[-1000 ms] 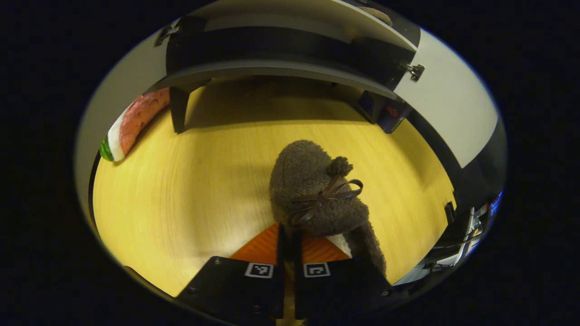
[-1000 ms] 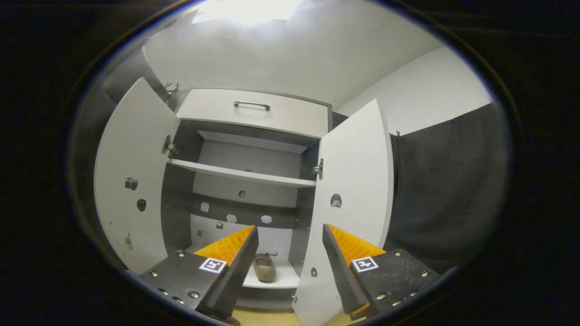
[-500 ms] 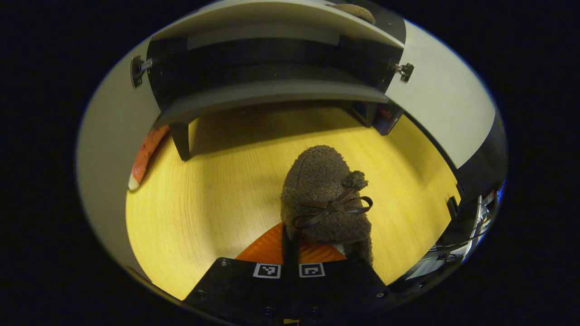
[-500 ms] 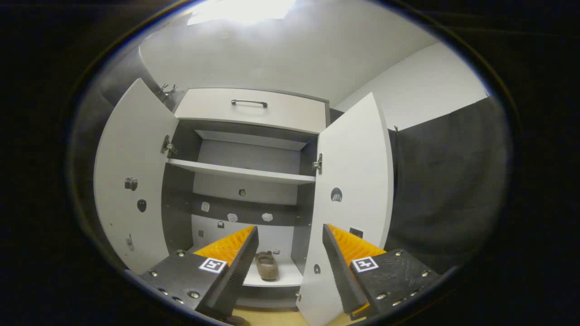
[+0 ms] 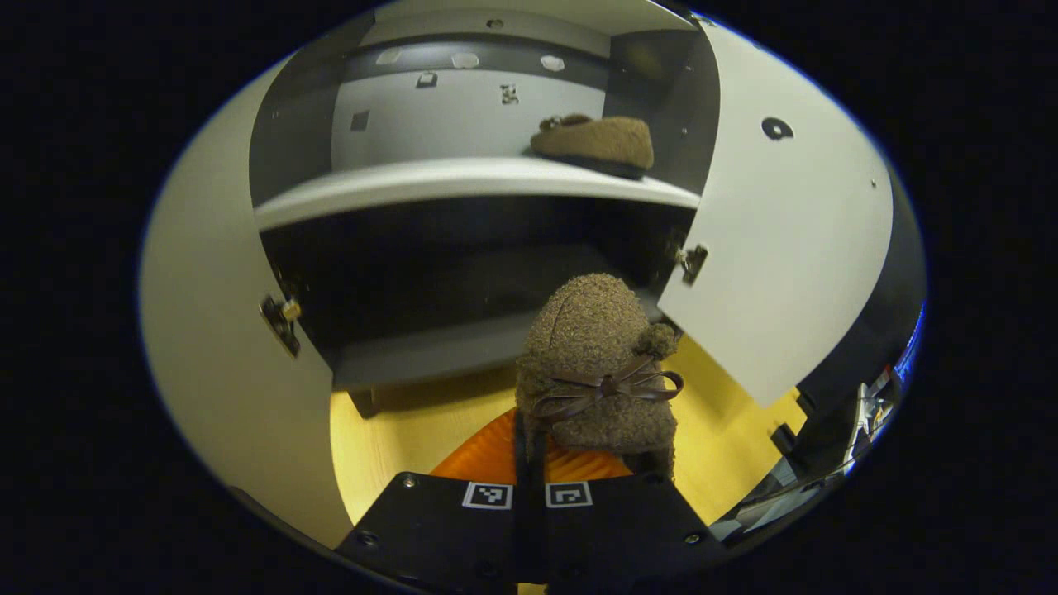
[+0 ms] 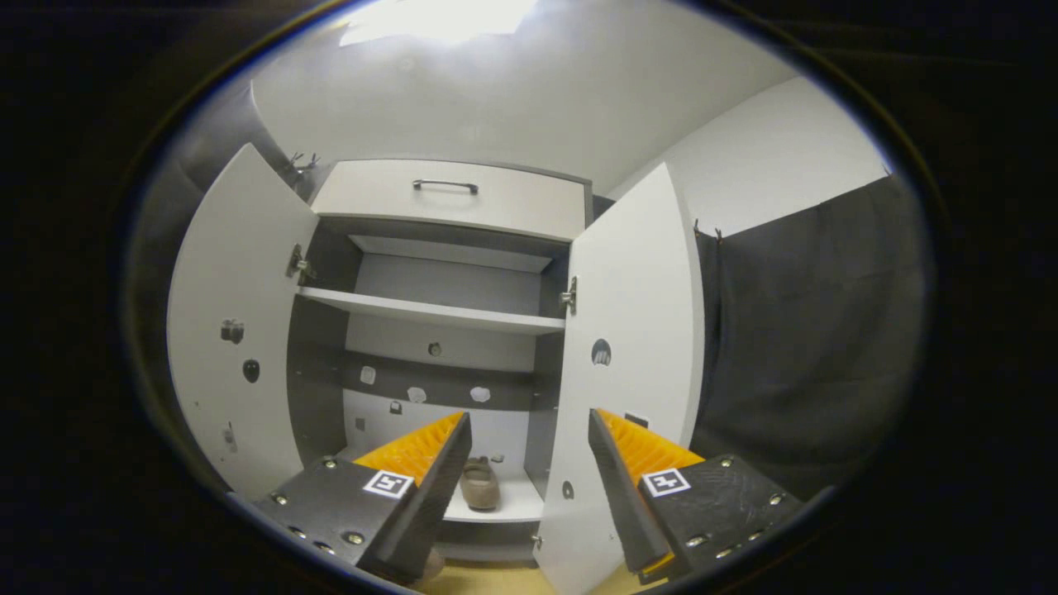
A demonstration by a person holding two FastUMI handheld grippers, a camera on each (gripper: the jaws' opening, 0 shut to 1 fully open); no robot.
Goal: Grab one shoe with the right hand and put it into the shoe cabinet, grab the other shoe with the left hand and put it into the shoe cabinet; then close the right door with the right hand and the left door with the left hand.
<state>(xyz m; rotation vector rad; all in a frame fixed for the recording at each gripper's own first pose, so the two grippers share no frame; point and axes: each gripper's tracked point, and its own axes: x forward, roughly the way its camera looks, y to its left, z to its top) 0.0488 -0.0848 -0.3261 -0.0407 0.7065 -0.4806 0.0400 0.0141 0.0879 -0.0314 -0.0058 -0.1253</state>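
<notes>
Gripping the heel rim of a fuzzy brown slipper with a thin ribbon bow, the left gripper has its fingers clenched together on it, the toe pointing straight ahead of the fingertips. A second ago the slipper hung over bare yellow wood-grain floor; now it has risen to face the open white shoe cabinet, so the second placement is likely about to begin. Beyond the fingertips and higher, the matching brown slipper already rests on the white lower shelf, toward its right end. The white left door and white right door both stand open to either side.

The right gripper hangs empty, its fingers spread wide, with the shelved slipper seen between them. Past the cabinet rise a pale wall and a dark curtain.
</notes>
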